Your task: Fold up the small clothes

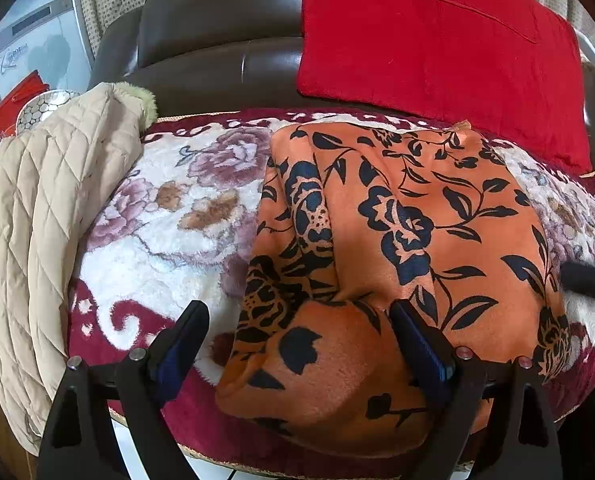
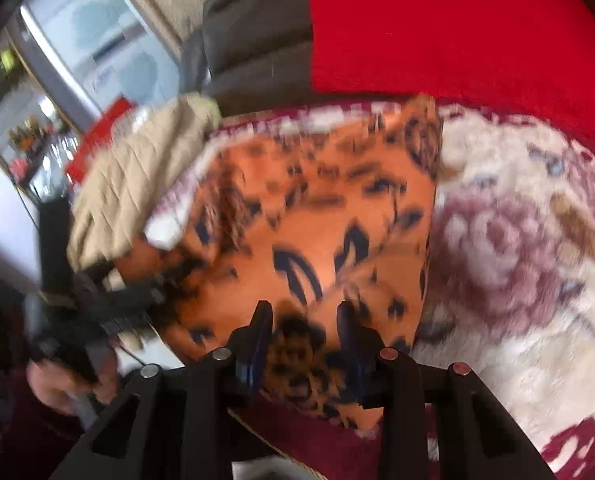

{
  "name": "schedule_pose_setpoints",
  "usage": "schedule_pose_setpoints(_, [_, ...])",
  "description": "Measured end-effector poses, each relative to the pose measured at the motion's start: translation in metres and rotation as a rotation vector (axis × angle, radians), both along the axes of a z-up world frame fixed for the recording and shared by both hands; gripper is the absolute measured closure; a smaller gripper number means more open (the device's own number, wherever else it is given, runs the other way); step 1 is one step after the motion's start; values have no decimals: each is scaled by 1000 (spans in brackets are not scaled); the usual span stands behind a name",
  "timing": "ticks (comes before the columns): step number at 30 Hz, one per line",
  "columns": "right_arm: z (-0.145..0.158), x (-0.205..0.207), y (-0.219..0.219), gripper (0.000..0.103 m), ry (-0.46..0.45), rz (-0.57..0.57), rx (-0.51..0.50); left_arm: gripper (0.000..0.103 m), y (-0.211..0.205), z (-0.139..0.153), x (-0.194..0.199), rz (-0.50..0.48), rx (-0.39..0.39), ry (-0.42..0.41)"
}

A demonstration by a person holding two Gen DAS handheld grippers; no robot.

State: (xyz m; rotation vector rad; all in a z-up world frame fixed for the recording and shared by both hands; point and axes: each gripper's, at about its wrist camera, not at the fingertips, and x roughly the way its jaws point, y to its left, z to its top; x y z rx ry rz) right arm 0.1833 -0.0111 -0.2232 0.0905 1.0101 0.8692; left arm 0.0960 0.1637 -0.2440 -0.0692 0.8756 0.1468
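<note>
Spread on the floral plush blanket (image 1: 169, 240): orange floral garment (image 1: 409, 216), long axis running away from both grippers; left gripper (image 1: 299, 320) wide apart, straddling the near hem; right gripper (image 2: 305, 324) (blurred) narrowed around a fold, clamping unclear.

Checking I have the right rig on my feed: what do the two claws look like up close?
Both match. The left claw has black angular plastic arms with triangular cut-outs, dark blue pads on its fingers, and round pivot pins: silver on its left arm, reddish on its right. The right claw is the same build and colours, though blurred. No cables or markings show in its own view.
</note>
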Motion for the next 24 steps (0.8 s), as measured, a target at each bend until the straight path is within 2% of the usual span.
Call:
schedule_pose_setpoints(3, [13, 19, 4, 65, -30, -58, -9, 9, 0, 0, -1, -4, 6, -6])
schedule_pose_setpoints(6, [11, 46, 14, 65, -35, -124, -43, 8, 1, -1, -1, -6, 6, -11])
schedule_pose_setpoints(9, [-8, 74, 21, 65, 6, -165, -83, 8, 1, -2, -1, -11, 4, -14])
schedule_pose_setpoints(12, [-44, 97, 33, 64, 118, -171, -110, 8, -1, -2, 0, -13, 13, -10])
schedule_pose_setpoints(18, [-25, 86, 31, 65, 78, -165, -131, 7, 0, -3, 1, -11, 22, -5])
schedule_pose_setpoints(21, [-5, 67, 14, 66, 82, -157, -48, 7, -1, -3, 0, -8, 28, -4])
schedule_pose_setpoints(24, [11, 38, 4, 66, 58, -102, -3, 7, -2, -2, 0, -6, 33, -2])
